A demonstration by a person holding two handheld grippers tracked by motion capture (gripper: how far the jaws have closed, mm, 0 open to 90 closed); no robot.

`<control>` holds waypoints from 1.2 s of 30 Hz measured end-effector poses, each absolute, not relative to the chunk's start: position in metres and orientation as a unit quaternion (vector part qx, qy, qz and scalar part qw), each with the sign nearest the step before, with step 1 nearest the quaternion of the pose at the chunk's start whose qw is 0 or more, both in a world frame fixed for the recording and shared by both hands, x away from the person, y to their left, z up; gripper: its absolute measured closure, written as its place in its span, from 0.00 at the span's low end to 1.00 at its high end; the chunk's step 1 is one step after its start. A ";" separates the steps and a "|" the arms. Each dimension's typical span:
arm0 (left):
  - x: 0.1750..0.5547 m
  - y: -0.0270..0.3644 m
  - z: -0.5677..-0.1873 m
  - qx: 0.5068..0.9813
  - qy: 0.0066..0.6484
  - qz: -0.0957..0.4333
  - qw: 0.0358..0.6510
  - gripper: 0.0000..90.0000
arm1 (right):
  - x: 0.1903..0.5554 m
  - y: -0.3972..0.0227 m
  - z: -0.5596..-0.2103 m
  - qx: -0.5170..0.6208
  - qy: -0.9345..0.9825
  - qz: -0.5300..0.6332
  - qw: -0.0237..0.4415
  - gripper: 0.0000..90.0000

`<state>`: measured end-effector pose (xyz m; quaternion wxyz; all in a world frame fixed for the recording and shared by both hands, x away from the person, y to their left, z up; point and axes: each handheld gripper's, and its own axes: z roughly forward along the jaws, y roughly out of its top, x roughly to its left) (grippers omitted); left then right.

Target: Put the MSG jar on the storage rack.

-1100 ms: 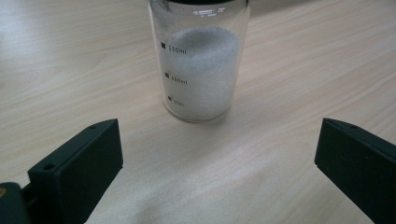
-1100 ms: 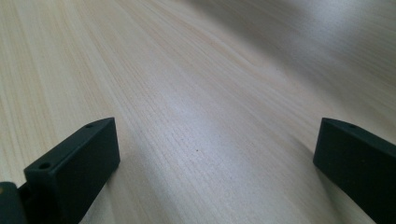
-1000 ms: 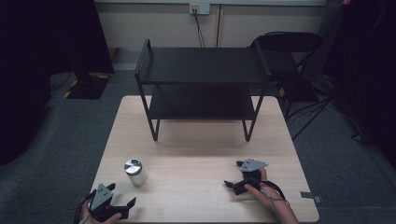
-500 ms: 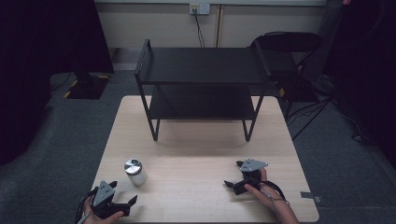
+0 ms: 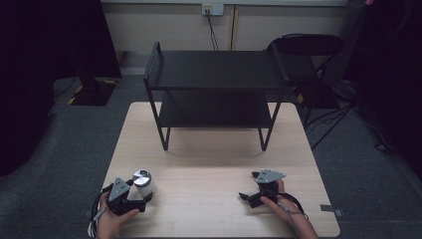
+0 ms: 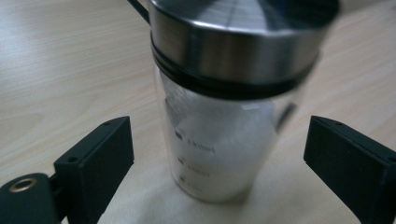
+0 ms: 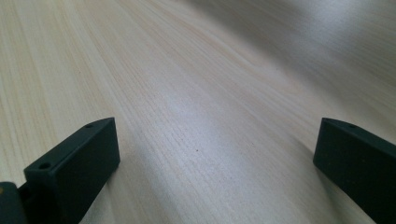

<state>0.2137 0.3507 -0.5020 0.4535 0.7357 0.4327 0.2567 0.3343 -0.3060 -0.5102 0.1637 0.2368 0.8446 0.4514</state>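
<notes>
Jaws spread wide, the left gripper (image 6: pixel 219 154) brackets the upright jar (image 6: pixel 229 112) near the desk's (image 5: pixel 214 159) front-left corner without touching it, the grasp seemingly not yet made, while the right gripper (image 7: pixel 215 158) rests released near the front-right.

We see bare table (image 5: pixel 209 164) across the frame's middle, open passage between both grippers. Black two-tier shelf (image 5: pixel 216 92) blocks the upper centre. Lidded glass jar (image 5: pixel 144 183) at lower left stands between the left gripper's (image 6: pixel 217 163) spread jaws, gaps either side.
</notes>
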 end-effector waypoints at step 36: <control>0.251 0.317 -0.460 0.750 0.396 0.229 0.477 0.35 | 0.334 -0.306 -0.510 0.237 0.845 0.451 0.164 0.00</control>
